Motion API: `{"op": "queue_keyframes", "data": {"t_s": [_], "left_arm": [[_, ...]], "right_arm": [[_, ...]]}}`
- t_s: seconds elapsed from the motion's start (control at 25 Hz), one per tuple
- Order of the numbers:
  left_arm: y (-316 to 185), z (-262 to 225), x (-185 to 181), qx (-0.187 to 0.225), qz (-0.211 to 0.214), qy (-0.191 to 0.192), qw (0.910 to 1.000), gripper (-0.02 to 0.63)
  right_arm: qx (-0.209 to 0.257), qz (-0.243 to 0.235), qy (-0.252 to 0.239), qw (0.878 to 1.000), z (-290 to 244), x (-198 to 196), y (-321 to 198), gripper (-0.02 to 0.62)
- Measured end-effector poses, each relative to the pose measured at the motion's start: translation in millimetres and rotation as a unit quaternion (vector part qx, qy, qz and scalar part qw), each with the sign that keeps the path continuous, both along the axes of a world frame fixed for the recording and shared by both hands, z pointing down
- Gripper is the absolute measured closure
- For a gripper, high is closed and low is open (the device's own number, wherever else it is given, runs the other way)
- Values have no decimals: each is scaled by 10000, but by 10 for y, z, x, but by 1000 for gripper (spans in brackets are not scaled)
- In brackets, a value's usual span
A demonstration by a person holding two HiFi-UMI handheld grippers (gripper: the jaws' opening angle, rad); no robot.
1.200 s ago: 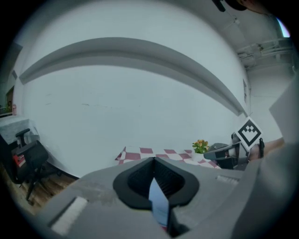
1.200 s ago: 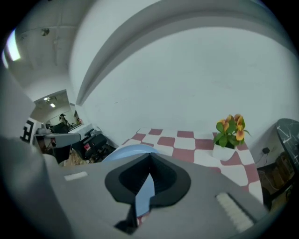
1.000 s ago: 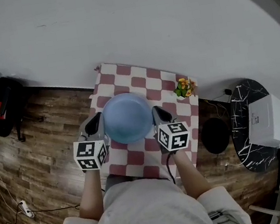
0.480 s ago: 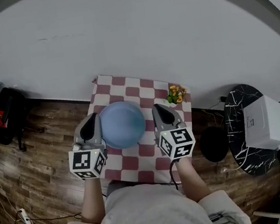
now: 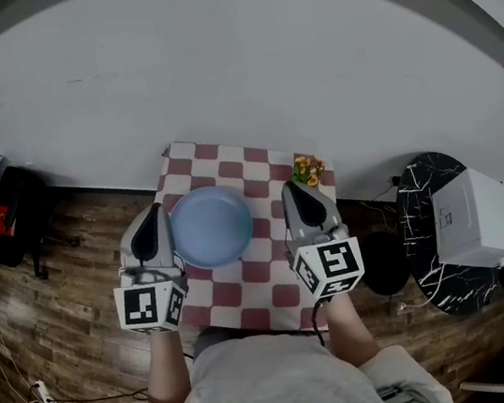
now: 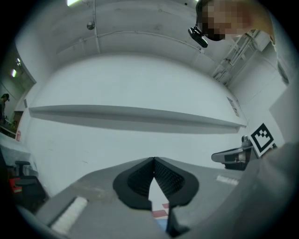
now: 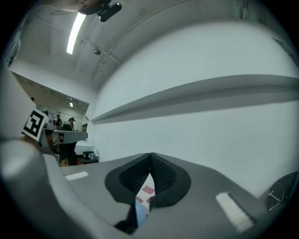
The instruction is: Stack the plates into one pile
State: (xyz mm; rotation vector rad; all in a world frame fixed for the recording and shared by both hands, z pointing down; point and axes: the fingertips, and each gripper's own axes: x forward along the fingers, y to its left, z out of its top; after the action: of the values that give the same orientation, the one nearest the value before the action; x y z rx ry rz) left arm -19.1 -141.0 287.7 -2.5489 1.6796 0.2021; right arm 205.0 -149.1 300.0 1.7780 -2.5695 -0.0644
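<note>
Currently your left gripper (image 5: 152,214) and right gripper (image 5: 294,189) both have jaws pressed together, empty, left and right of the blue plate (image 5: 211,227) on the checkered table (image 5: 247,291)

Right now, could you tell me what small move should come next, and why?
Probably just draw both grippers back toward the body. The left gripper and right gripper are shut and empty, either side of the blue plate; no other plate shows on the checked table, so nothing looks left to stack.

Blue plate (image 5: 211,227) hides whatever lies beneath it.
</note>
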Motion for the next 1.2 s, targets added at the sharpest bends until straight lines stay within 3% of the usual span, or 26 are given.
{"op": "queue_keyframes", "data": {"t_s": [0.36, 1.2], "left_arm": [[161, -81, 46, 76, -147, 128, 9998, 601], [313, -53, 320, 78, 28, 103, 9999, 601]], "right_arm": [[272, 232, -67, 9993, -166, 229, 196, 594], [391, 278, 32, 9988, -202, 408, 431, 594]]}}
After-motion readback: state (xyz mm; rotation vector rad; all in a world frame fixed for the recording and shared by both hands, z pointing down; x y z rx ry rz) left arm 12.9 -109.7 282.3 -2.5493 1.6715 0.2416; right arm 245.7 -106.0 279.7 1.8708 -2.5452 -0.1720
